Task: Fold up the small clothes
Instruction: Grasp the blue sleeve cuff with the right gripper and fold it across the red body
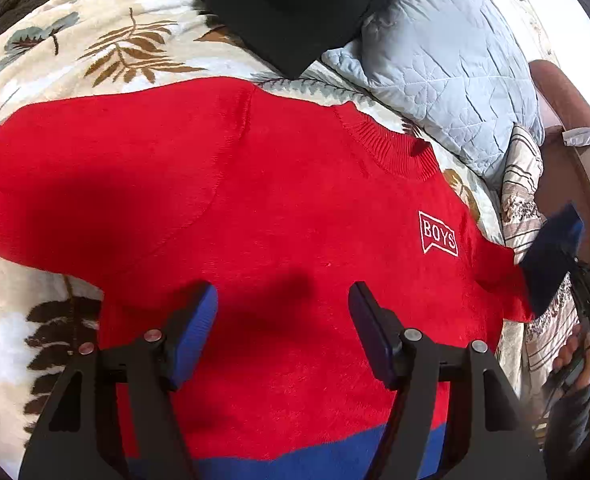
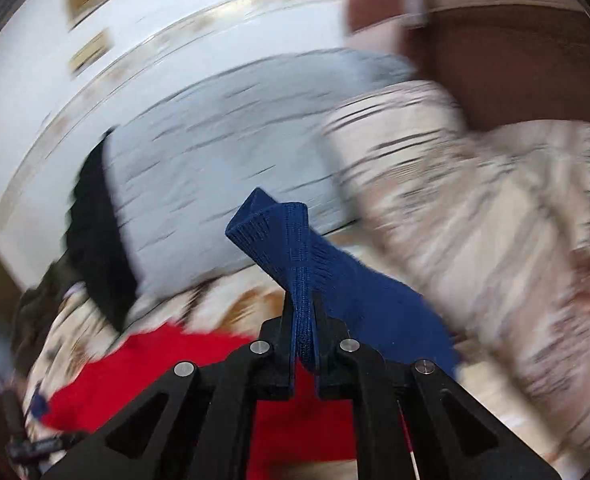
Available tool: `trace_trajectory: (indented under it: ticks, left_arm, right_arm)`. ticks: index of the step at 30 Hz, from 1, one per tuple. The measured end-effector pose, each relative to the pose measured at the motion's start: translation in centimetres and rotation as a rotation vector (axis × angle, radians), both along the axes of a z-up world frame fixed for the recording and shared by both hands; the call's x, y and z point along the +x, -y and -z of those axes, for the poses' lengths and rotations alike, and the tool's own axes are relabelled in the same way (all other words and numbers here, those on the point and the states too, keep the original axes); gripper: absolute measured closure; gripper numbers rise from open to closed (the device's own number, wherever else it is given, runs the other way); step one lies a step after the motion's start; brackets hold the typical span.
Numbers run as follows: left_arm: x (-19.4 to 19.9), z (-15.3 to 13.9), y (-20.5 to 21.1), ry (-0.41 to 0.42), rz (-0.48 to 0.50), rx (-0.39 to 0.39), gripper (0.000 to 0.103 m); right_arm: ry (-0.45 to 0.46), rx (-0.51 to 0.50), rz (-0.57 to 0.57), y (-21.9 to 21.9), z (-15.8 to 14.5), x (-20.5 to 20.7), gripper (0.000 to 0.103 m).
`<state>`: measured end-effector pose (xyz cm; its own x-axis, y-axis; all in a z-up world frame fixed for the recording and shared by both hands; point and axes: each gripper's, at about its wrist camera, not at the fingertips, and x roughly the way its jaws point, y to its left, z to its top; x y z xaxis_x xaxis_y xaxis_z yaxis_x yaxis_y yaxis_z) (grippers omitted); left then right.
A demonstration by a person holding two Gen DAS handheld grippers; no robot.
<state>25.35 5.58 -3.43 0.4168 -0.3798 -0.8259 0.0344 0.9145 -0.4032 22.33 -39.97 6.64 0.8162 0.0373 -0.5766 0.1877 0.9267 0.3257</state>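
Red sweater (image 1: 255, 200) spread front-up on a leaf-print bedspread (image 1: 95, 52), collar toward the pale blue quilted pillow (image 1: 447, 60). White "BOYS" logo (image 1: 438, 234) on the chest. Blue hem band (image 1: 315, 460) at the near edge.

Left gripper (image 1: 283, 308) poised over the lower chest of the sweater, jaws spread apart, nothing between the pads; its shadow falls on the knit just beyond the fingertips. Cannot tell whether the tips touch the fabric.

Right gripper (image 2: 304, 320) clenched on the blue sleeve cuff (image 2: 279, 236); the ribbed cuff is pinched flat between the pads and sticks out past the tips, twisted. In the left wrist view that cuff (image 1: 551, 256) is lifted off the bed at the sweater's right edge, sleeve stretched toward it. Right wrist view heavily motion-blurred.

Black garment (image 1: 295, 12) lies beyond the collar, partly on the pillow.
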Motion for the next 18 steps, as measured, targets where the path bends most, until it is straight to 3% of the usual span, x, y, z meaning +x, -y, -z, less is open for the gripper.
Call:
trace_trajectory:
  ticks: [13,18]
  left_arm:
    - [-0.2,-2.1,-4.4,0.011,-0.068,-0.095,0.036]
    - [-0.1,-2.4,-6.5,0.012,-0.102,-0.177,0.036]
  right_arm:
    - [-0.101,0.027,-0.372,-21.3,3.7,2.7,0.098]
    - [-0.138,0.040,-0.466,-27.4,5.4,3.1,0.096]
